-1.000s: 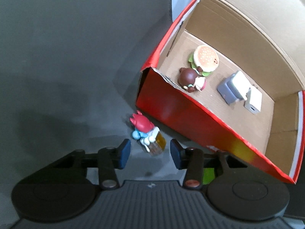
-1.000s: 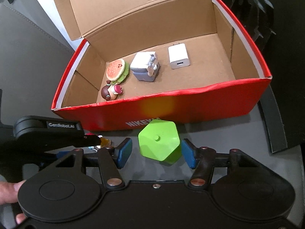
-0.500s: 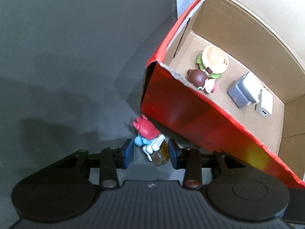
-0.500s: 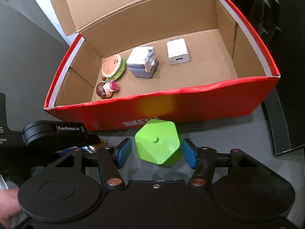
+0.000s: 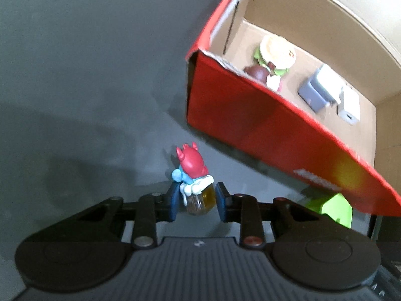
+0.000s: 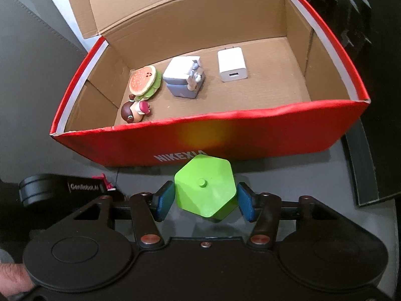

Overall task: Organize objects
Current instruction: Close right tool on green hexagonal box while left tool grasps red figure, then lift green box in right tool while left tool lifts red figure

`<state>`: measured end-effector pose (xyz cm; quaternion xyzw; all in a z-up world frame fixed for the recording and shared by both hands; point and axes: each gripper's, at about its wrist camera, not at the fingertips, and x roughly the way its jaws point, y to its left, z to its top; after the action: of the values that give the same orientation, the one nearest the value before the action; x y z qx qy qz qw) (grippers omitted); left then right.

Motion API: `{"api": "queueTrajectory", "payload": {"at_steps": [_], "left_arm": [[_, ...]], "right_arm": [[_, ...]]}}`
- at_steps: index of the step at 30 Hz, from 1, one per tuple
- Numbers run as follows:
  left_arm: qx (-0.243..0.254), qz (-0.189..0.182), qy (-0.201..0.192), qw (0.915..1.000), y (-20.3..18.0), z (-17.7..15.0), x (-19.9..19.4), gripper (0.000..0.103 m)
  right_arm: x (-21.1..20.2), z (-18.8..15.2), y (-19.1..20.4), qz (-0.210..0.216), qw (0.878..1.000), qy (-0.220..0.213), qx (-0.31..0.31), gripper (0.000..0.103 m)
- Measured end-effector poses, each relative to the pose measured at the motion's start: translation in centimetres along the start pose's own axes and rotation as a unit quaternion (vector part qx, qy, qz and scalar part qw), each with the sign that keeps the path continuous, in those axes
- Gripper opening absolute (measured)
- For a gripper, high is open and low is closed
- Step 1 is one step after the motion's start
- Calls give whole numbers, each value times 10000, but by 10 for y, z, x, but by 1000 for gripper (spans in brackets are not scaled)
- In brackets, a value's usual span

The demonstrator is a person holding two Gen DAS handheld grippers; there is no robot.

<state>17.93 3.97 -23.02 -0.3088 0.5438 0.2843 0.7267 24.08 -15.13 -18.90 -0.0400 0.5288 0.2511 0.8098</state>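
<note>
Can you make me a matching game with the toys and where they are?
Things:
1. burger toy
2. green block
3. red-hatted figure
4. white charger

Places:
A. between the left gripper's pads
B. in the red box, far right of the row
C. between the right gripper's pads
D. in the box, left end

Pairs: 1-D, 2-C, 3-A, 4-B

A dark grey desk point(image 5: 87, 80) carries everything. A stitched grey mat point(image 6: 32, 80) covers its left part, and a black panel point(image 6: 368, 170) lies flat along the right edge.
</note>
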Motion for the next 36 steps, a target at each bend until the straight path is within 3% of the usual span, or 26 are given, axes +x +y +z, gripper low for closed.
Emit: {"api": "queueTrajectory", "payload": {"at_steps": [15,20,25,36], "left_arm": [[460,-74,425,9980,-13,-31,-7,30],[395,11,477,9981,-11,-33,-1,33],[313,-8,401,9987,-8,-35,-4,34],[466,-12,422,9980,-10,-28,-6,31]], "right_arm": [[-18,-13,-23,29,9988,178,464,54],[-17,-13,-17,-146,9995,106,246,59],[-10,-9,-15,-236,9994,135,199,74],[9,-10,-2,-427,9985,328,-135,74]]}}
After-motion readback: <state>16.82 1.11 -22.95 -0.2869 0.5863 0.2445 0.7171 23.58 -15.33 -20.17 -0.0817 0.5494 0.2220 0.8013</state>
